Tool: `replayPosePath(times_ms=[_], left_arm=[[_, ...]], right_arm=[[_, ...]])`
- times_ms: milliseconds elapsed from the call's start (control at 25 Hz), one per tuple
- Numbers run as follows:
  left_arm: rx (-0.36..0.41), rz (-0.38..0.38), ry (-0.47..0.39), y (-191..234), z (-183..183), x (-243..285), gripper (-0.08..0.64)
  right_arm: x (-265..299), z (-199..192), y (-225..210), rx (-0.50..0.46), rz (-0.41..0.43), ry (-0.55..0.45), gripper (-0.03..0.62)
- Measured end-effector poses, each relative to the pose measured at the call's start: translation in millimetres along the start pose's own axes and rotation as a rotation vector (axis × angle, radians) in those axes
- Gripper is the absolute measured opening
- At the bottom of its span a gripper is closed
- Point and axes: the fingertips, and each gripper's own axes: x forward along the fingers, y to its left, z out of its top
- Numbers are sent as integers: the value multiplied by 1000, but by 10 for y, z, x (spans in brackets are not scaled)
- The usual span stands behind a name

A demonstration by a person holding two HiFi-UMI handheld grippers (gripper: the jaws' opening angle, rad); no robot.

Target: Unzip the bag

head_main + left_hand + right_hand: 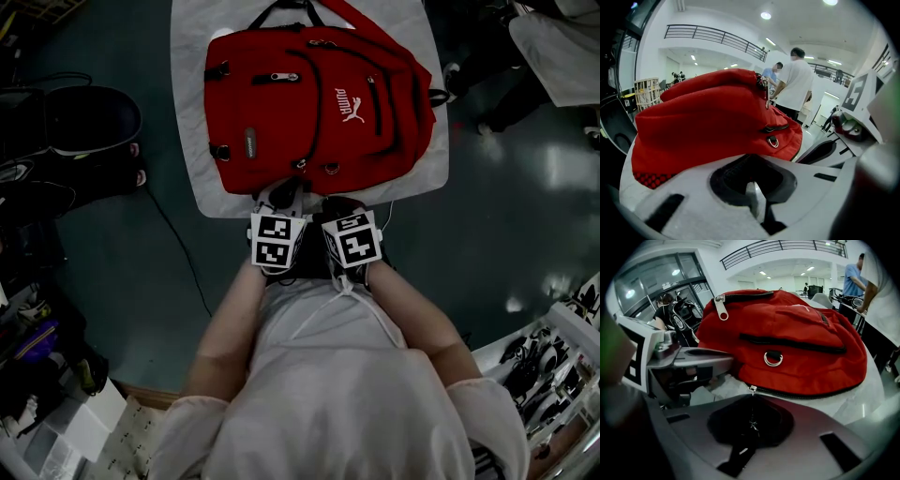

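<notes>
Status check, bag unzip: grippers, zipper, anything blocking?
Right gripper shut on zipper pull. Left gripper shut, empty, alongside. Red backpack flat on white tabletop, that zipper not yet opened. Nothing in the way.

From the head view, the picture's upper edge cuts off the backpack's (314, 103) top handle and strap, along with the worktop's (190, 112) far edge. The bag's near side, at the worktop's near edge, lies under the left gripper (278, 211) and the right gripper (342, 214), whose marker cubes cover their jaws there. In the right gripper view a thin zip pull (751, 404) runs into the dark hollow of the jaws, and its end is lost where they meet. A person (881, 301) beyond the worktop's far right corner is cut off by the frame.
</notes>
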Motion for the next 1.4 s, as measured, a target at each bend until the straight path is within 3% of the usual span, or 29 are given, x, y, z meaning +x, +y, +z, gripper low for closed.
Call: replayPosePath(times_ms=[480, 920, 1400], left_arm=[[48, 46, 11, -5, -2, -14, 25], [112, 168, 24, 5, -26, 3, 25], [84, 270, 47, 68, -77, 7, 25]], right_arm=[[-159, -49, -177, -157, 30, 21, 29], [-336, -192, -660, -182, 41, 52, 29], [-502, -221, -1189, -258, 20, 77, 29]])
